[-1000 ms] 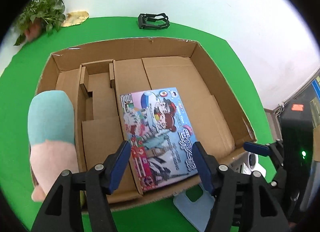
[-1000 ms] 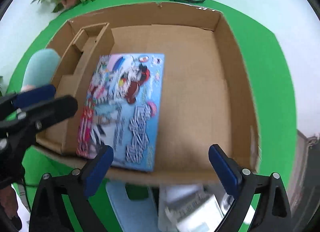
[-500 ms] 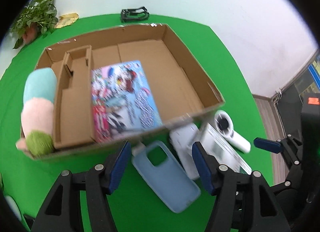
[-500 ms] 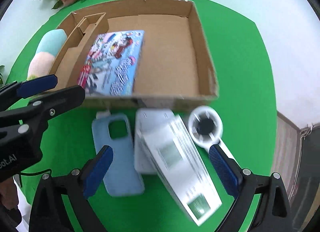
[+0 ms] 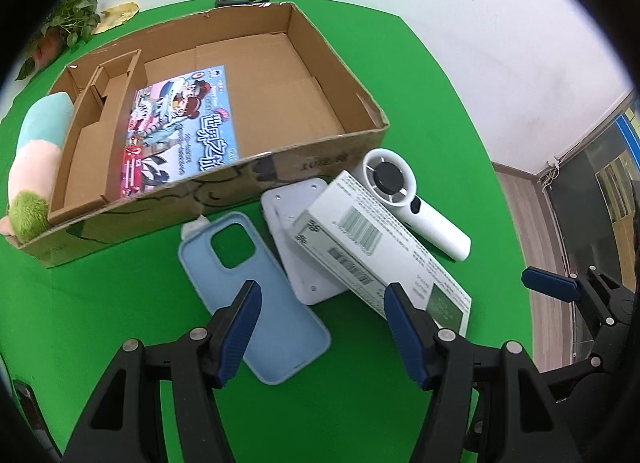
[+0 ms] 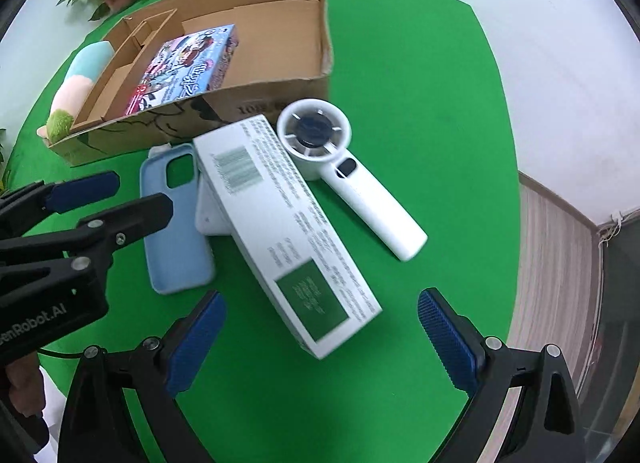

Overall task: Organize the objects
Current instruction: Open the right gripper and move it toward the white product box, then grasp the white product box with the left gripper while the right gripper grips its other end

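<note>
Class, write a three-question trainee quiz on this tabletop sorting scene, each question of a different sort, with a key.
1. True or false: the colourful picture box lies inside the brown cardboard box.
2. What rests on the flat white device? A) long white barcoded carton B) pale blue phone case C) white handheld fan
3. Fill in: the jaws of the left gripper and right gripper are both ____.

Key: 1 true; 2 A; 3 open.

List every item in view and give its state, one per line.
Cardboard box: open-topped, holds the picture box.
Picture box: flat inside.
Phone case: flat on the cloth, outside.
White carton: propped on a flat white item.
Handheld fan: lying down.
Plush toy: beside the box.
Left tongs: open.
Right tongs: open.
</note>
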A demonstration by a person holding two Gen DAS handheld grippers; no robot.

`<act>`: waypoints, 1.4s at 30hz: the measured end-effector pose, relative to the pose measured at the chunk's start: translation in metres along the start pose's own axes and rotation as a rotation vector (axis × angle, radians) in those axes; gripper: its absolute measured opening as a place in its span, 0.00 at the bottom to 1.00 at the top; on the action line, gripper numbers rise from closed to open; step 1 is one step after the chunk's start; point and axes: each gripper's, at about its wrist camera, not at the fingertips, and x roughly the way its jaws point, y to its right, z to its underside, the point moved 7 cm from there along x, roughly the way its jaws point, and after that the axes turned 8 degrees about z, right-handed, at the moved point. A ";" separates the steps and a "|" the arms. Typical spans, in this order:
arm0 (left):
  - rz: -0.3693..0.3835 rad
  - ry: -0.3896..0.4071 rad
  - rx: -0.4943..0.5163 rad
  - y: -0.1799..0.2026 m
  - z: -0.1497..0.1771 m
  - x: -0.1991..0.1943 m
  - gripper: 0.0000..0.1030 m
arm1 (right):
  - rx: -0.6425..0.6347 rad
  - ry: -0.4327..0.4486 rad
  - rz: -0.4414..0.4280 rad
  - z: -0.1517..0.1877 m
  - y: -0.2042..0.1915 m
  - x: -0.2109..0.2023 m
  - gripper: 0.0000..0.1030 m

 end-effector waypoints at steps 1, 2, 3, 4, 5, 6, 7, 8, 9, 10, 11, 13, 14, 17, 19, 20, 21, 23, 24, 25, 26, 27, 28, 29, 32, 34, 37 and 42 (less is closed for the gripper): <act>0.002 -0.001 0.000 0.002 0.000 0.001 0.61 | 0.002 0.001 -0.002 0.002 0.002 0.000 0.94; 0.002 -0.002 0.002 0.004 0.000 0.002 0.61 | 0.002 0.000 -0.005 0.002 0.004 0.001 0.94; 0.000 -0.001 0.004 0.005 -0.001 0.002 0.61 | 0.002 0.001 -0.007 0.002 0.006 0.001 0.94; -0.002 -0.001 0.003 0.006 -0.002 0.003 0.61 | -0.001 0.002 -0.010 0.001 0.007 0.001 0.94; 0.000 -0.002 0.001 0.006 -0.003 0.004 0.61 | -0.002 0.003 -0.011 0.000 0.008 0.001 0.94; 0.007 -0.002 -0.002 0.007 -0.005 0.005 0.61 | -0.001 0.004 -0.013 0.000 0.009 0.002 0.94; 0.014 -0.006 -0.006 0.008 -0.006 0.008 0.61 | 0.000 0.005 -0.017 0.000 0.009 0.002 0.94; 0.020 -0.012 -0.011 0.008 -0.008 0.010 0.61 | 0.001 0.007 -0.027 -0.001 0.009 0.003 0.94; 0.029 -0.018 -0.018 0.008 -0.009 0.013 0.61 | -0.001 0.008 -0.032 -0.003 0.011 0.005 0.94; 0.043 -0.025 -0.027 0.008 -0.011 0.016 0.61 | -0.004 0.013 -0.039 -0.006 0.011 0.007 0.94; 0.064 -0.030 -0.042 0.007 -0.013 0.020 0.61 | -0.007 0.020 -0.055 -0.008 0.011 0.009 0.94; 0.096 -0.043 -0.069 0.004 -0.017 0.029 0.61 | -0.011 0.037 -0.114 -0.013 0.008 0.013 0.94; 0.106 -0.050 -0.076 0.003 -0.018 0.032 0.61 | -0.015 0.047 -0.153 -0.014 0.006 0.015 0.94; 0.132 -0.073 -0.117 -0.004 -0.021 0.045 0.61 | -0.047 0.065 -0.203 -0.015 -0.001 0.025 0.89; 0.153 -0.084 -0.137 -0.007 -0.022 0.051 0.61 | -0.070 0.083 -0.219 -0.017 -0.005 0.035 0.85; 0.169 -0.094 -0.146 -0.008 -0.022 0.055 0.59 | -0.079 0.079 -0.226 -0.017 -0.006 0.040 0.81; 0.175 -0.105 -0.153 -0.009 -0.021 0.058 0.59 | -0.096 0.070 -0.238 -0.017 -0.009 0.047 0.77; 0.201 -0.117 -0.164 -0.009 -0.018 0.062 0.56 | -0.110 0.053 -0.251 -0.014 -0.013 0.056 0.69; 0.215 -0.124 -0.169 -0.008 -0.016 0.064 0.54 | -0.113 0.053 -0.258 -0.012 -0.016 0.058 0.69; 0.227 -0.127 -0.173 -0.008 -0.015 0.064 0.54 | -0.112 0.052 -0.268 -0.010 -0.018 0.058 0.67; 0.241 -0.133 -0.178 -0.007 -0.012 0.064 0.52 | -0.113 0.049 -0.282 -0.009 -0.020 0.057 0.64; 0.244 -0.139 -0.179 -0.007 -0.009 0.064 0.52 | -0.115 0.046 -0.308 -0.005 -0.025 0.055 0.62; 0.244 -0.144 -0.179 -0.007 -0.007 0.063 0.52 | -0.116 0.045 -0.324 0.000 -0.030 0.052 0.60; 0.246 -0.152 -0.182 -0.007 -0.002 0.062 0.52 | -0.120 0.044 -0.334 0.005 -0.036 0.048 0.59; 0.255 -0.173 -0.191 -0.008 0.010 0.061 0.52 | -0.114 0.027 -0.337 0.023 -0.049 0.042 0.60; 0.268 -0.179 -0.201 -0.008 0.016 0.062 0.52 | -0.077 0.006 -0.318 0.031 -0.052 0.045 0.60; 0.299 -0.195 -0.226 -0.007 0.022 0.067 0.52 | -0.063 0.008 -0.310 0.031 -0.055 0.048 0.61; 0.359 -0.228 -0.239 0.000 0.032 0.076 0.52 | -0.059 0.024 -0.299 0.030 -0.059 0.054 0.60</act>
